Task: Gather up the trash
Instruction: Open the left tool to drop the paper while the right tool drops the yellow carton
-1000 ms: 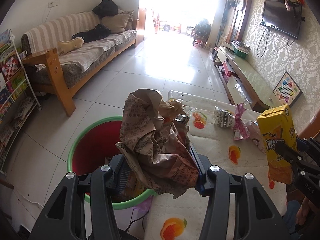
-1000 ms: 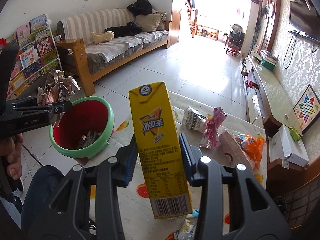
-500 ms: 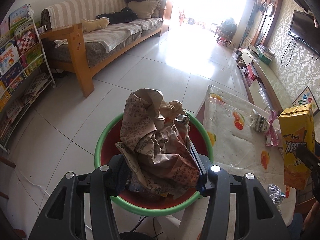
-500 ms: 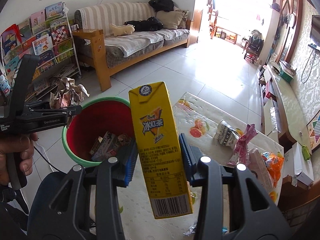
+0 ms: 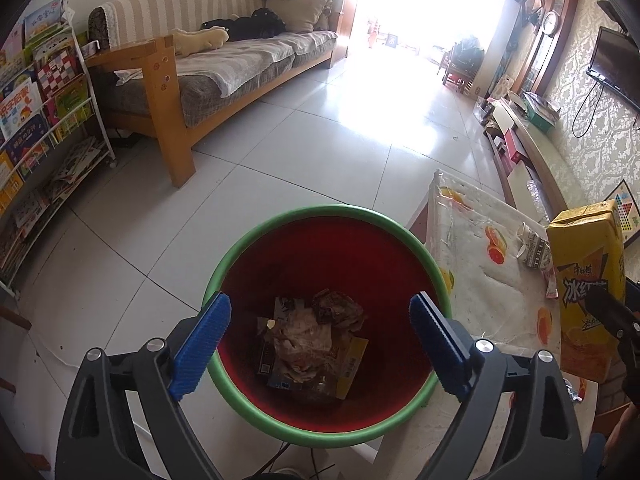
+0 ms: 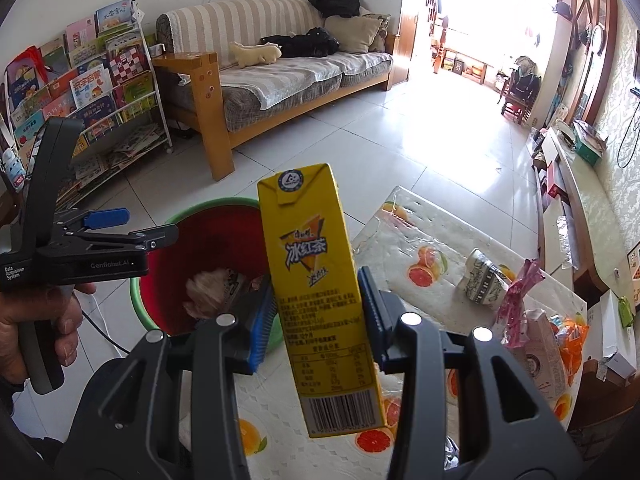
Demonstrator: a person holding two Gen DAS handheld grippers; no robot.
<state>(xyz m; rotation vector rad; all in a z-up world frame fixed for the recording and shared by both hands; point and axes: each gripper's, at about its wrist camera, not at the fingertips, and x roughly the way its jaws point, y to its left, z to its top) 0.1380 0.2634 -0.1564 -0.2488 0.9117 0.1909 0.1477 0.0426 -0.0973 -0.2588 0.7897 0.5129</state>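
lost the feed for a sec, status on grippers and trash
Left gripper opening, empty, over the bin. Crumpled paper in bin. Right gripper shut on yellow carton beside bin. Nothing in the way.

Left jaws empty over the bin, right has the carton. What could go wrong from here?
1. The right gripper clamps the yellow carton low on its body, so the tall top may tip or slip on release.
2. The carton hangs at the table edge, not yet over the red bin; an early release could miss.
3. The left gripper, its jaws opening with nothing between them, hangs above the bin mouth and may block the right gripper's way in.
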